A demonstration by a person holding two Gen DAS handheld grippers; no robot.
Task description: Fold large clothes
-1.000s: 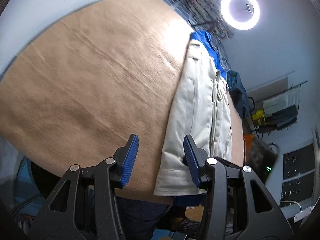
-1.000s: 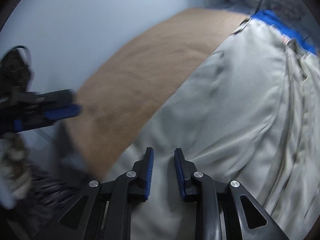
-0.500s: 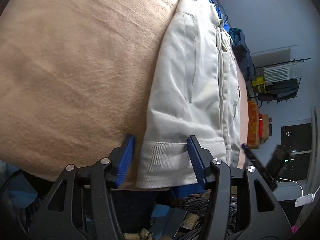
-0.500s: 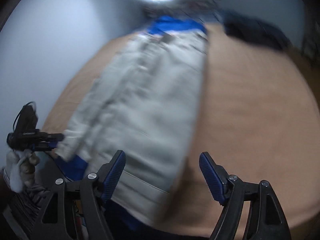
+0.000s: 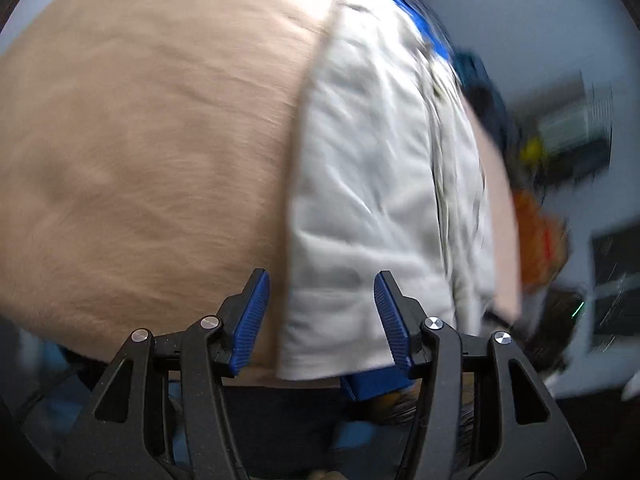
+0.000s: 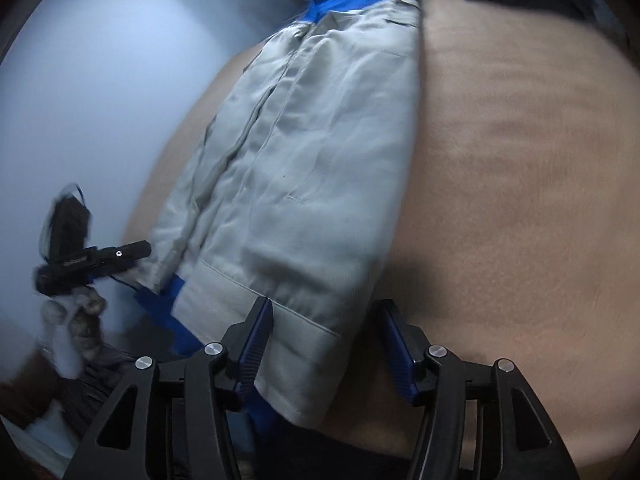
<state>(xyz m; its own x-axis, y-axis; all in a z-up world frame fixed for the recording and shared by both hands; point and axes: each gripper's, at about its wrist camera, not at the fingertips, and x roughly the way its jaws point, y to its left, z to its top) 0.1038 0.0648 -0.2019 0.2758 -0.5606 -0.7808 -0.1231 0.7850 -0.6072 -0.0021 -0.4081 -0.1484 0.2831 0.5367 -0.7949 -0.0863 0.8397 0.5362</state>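
Jacket (image 5: 360, 168), pale grey with blue lining at collar and hem, lies lengthwise along the tan table cover (image 5: 140, 140), its hem hanging slightly over the near edge. Left gripper (image 5: 322, 312) hovers over one hem corner with its blue pads spread and not touching the cloth. Right gripper (image 6: 324, 340) is at the other hem corner, jaws closing with the cloth between them but the pads not yet pressing it.
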